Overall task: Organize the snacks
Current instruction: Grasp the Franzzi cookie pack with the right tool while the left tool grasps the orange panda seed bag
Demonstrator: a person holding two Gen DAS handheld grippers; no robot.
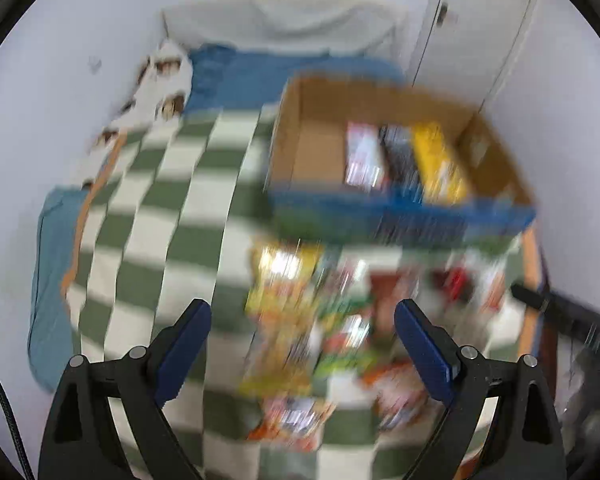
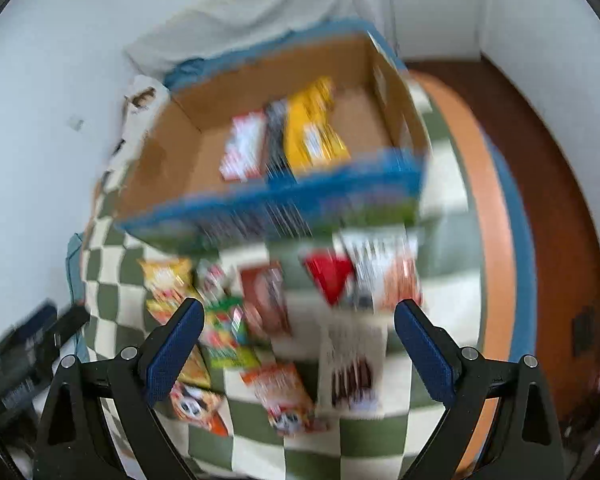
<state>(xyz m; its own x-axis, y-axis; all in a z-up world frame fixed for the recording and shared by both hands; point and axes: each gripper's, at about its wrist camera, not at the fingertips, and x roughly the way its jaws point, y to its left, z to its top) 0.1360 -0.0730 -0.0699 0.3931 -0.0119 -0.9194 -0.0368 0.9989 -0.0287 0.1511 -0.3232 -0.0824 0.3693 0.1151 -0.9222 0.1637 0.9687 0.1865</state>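
Loose snack packets (image 2: 268, 320): scattered on the green-and-white checked blanket (image 1: 172, 208), near side of the cardboard box (image 2: 172, 148); I cannot read any label through the blur. Box: open-topped, blue printed front, holding a pale packet, a dark one and a yellow packet (image 2: 312, 136) side by side. Left gripper (image 1: 302, 314): fingers spread, holding nothing. Right gripper (image 2: 298, 314): likewise spread, empty, above the packets. Blue bedding (image 1: 256, 76): far side, partly hidden behind the box.

Checkered bed (image 1: 172, 216) under cardboard box (image 2: 172, 168) and snack packets (image 2: 276, 392).
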